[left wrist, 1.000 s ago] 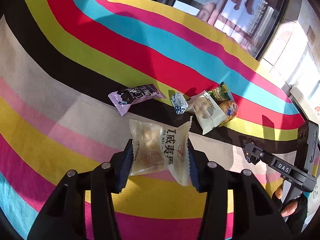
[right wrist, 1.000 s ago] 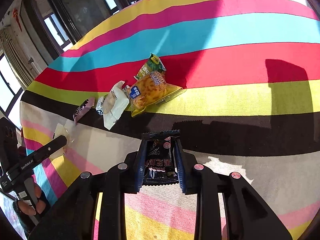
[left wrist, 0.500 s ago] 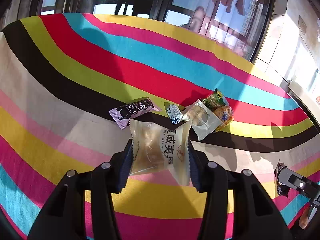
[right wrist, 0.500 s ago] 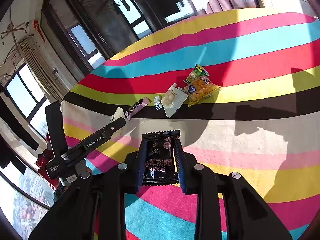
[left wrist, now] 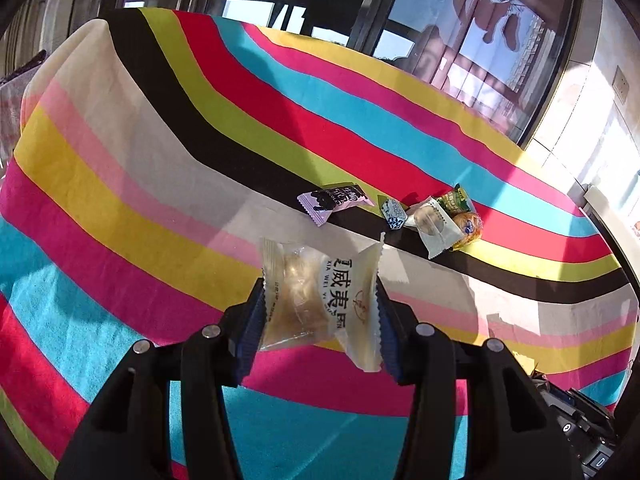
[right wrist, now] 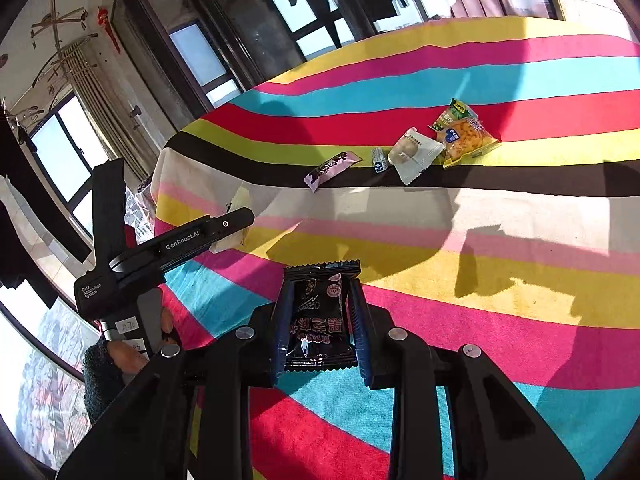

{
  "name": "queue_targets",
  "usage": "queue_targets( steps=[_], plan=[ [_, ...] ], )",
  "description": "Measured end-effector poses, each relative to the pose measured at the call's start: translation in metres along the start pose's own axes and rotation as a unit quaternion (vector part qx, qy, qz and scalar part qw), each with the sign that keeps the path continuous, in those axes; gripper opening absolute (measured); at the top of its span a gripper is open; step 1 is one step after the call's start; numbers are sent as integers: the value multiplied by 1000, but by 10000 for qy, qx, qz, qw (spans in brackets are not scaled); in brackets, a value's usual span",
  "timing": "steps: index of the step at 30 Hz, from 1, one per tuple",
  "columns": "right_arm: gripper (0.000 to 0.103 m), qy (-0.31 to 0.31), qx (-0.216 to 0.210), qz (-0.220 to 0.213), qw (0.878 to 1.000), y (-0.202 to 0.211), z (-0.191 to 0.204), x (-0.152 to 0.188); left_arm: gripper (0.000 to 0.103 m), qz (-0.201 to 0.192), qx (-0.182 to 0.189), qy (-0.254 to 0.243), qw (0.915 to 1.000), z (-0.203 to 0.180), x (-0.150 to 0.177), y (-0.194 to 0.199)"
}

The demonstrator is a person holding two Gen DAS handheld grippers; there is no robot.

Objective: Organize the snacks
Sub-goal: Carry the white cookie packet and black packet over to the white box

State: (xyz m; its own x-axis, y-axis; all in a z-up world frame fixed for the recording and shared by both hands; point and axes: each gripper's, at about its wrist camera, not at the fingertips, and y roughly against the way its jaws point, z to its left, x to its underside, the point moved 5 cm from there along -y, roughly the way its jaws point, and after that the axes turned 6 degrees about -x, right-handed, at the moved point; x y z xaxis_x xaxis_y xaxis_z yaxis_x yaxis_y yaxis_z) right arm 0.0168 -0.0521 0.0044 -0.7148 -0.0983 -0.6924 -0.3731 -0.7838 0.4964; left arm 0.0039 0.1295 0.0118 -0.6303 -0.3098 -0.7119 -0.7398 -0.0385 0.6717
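Note:
My left gripper (left wrist: 320, 320) is shut on a clear pastry packet (left wrist: 316, 300) with red characters, held above the striped tablecloth (left wrist: 140, 208). My right gripper (right wrist: 318, 328) is shut on a black snack packet (right wrist: 316, 320), also held above the cloth. On the black stripe far ahead lies a row of snacks: a pink-purple bar (left wrist: 334, 202) (right wrist: 330, 168), a small blue-white candy (left wrist: 392, 216) (right wrist: 379, 159), a white round-cake packet (left wrist: 434, 228) (right wrist: 414, 154), an orange packet (right wrist: 466, 140) and a green packet (right wrist: 454, 114). The left gripper with its packet shows in the right wrist view (right wrist: 236, 224).
The table's left edge (left wrist: 24, 128) drops off beside windows (right wrist: 200, 60) and a radiator (right wrist: 100, 92). A gloved hand (right wrist: 116, 360) holds the left gripper's handle. Dark equipment (left wrist: 580, 420) sits beyond the table's near right edge.
Both grippers have pulled back and up from the snack row with their packets held. The row looks smaller and farther, and more of the near cloth stripes show.

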Motion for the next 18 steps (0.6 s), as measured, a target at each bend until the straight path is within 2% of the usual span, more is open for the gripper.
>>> queue_targets(
  steps=[6, 14, 18],
  plan=[
    [28, 191, -200, 291, 9992, -18, 28, 18, 50, 12, -106, -9, 9999, 22, 17, 15],
    [28, 610, -431, 650, 9951, -38, 72, 44, 51, 132, -76, 224, 9996, 57, 39, 33],
    [28, 787, -534, 829, 9920, -49, 92, 56, 51, 63, -237, 291, 9993, 76, 42, 44]
  ],
)
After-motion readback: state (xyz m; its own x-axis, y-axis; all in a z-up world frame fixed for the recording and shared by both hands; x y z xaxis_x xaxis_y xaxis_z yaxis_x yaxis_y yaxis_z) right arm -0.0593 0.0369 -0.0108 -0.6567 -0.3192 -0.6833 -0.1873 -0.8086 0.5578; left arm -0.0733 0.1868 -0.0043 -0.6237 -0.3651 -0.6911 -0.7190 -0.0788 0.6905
